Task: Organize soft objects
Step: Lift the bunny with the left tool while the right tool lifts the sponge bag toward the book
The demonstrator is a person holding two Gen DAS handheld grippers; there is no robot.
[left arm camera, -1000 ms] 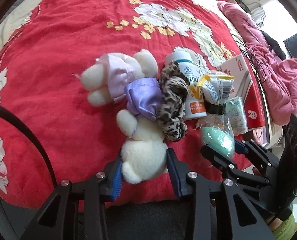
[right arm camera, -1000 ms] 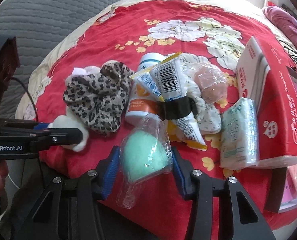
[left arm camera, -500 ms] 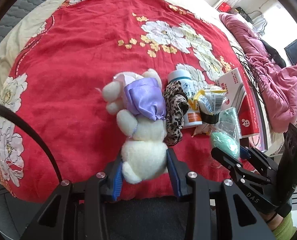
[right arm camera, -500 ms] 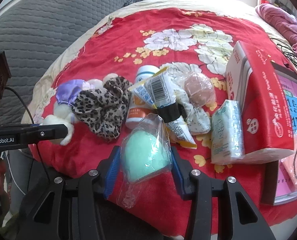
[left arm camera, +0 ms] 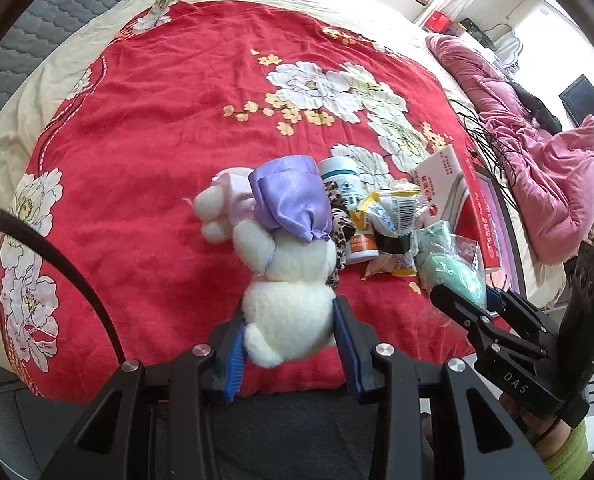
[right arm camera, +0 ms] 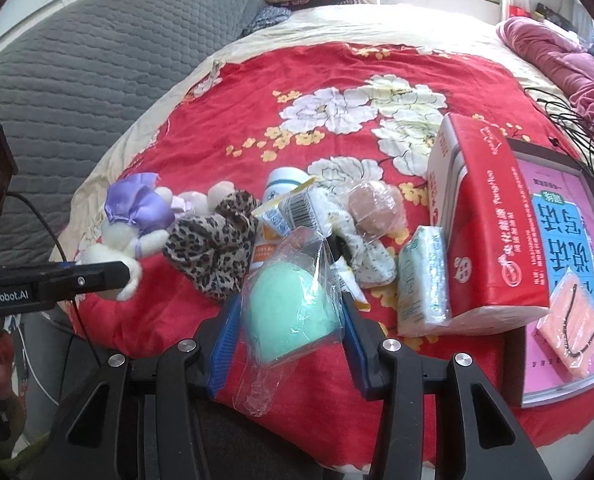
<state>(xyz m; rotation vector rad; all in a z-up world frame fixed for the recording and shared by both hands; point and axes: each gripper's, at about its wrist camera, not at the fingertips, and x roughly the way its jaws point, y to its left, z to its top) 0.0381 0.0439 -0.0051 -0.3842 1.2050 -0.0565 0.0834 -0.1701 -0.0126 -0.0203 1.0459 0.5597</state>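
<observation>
My left gripper (left arm camera: 289,332) is shut on a white plush rabbit (left arm camera: 289,300) with a purple satin bow (left arm camera: 293,204), held above the red floral bedspread (left arm camera: 157,128). It also shows in the right wrist view (right arm camera: 117,240). My right gripper (right arm camera: 289,316) is shut on a mint-green sponge in a clear plastic bag (right arm camera: 289,304), also seen in the left wrist view (left arm camera: 457,276). A leopard-print scrunchie (right arm camera: 213,240) and a second pale plush (left arm camera: 221,208) lie on the bed.
A white pill bottle (right arm camera: 281,208), snack packets (right arm camera: 301,204), a bagged pink sponge (right arm camera: 373,208), a tissue pack (right arm camera: 423,280), a red box (right arm camera: 485,232) and a pink book (right arm camera: 565,264) lie to the right. A pink duvet (left arm camera: 537,168) is far right.
Both grippers have risen and pulled back from the bed, carrying the rabbit and the bagged sponge; the pile of items looks smaller and farther away.
</observation>
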